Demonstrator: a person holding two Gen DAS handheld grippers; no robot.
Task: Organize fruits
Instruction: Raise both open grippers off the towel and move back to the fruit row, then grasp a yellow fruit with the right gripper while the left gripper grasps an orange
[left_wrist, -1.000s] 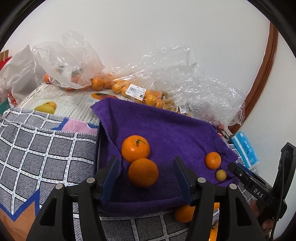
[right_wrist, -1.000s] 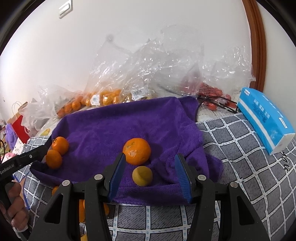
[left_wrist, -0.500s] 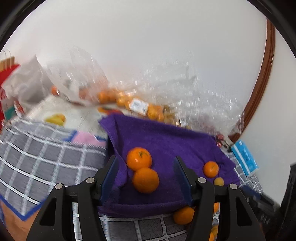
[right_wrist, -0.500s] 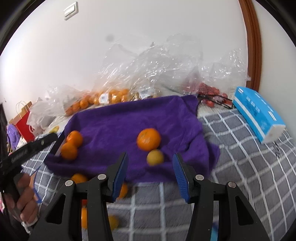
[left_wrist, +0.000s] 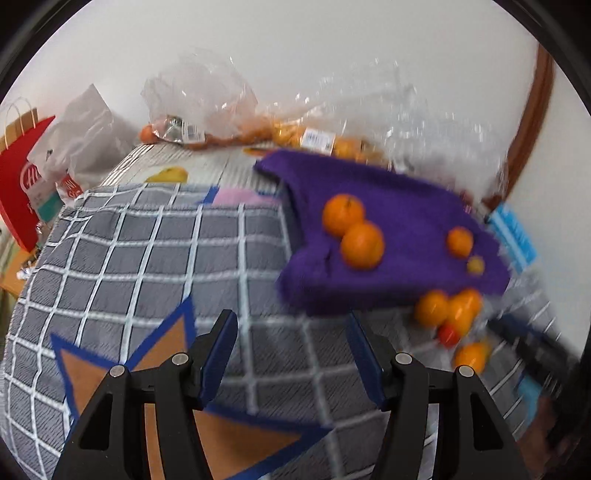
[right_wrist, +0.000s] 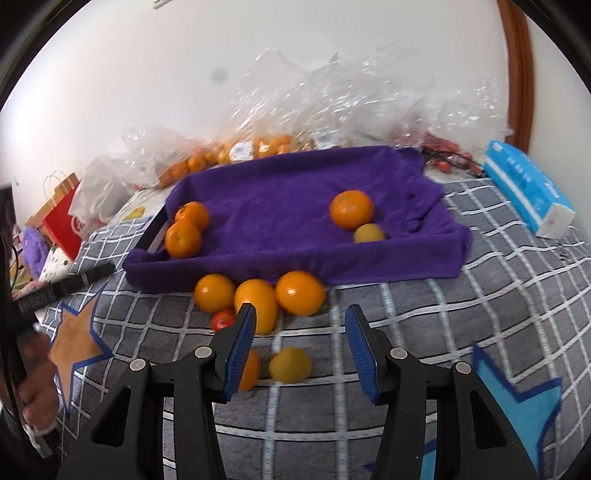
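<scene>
A purple towel (right_wrist: 288, 192) lines a tray on the bed. On it lie two oranges (right_wrist: 183, 239) at the left, plus one orange (right_wrist: 351, 208) and a small yellow fruit (right_wrist: 368, 233) at the right. Loose oranges (right_wrist: 300, 292), a small red fruit (right_wrist: 222, 319) and a yellow fruit (right_wrist: 290, 364) lie on the blanket in front of the tray. My right gripper (right_wrist: 300, 325) hovers open above these loose fruits, gripping nothing. My left gripper (left_wrist: 290, 326) is open and empty over bare blanket, left of the towel (left_wrist: 399, 221) and its oranges (left_wrist: 362, 245).
A grey checked blanket (right_wrist: 461, 314) covers the bed. Clear plastic bags of fruit (right_wrist: 258, 146) lie along the wall behind the tray. A blue tissue pack (right_wrist: 528, 192) sits at the right. A red paper bag (left_wrist: 22, 184) stands at the far left. A hand (right_wrist: 37, 369) holds the left gripper.
Both grippers have pulled back from the towel. The left view has swung left over the blanket. Loose fruits in front of the tray now show below the right gripper, whose jaws are slightly narrower.
</scene>
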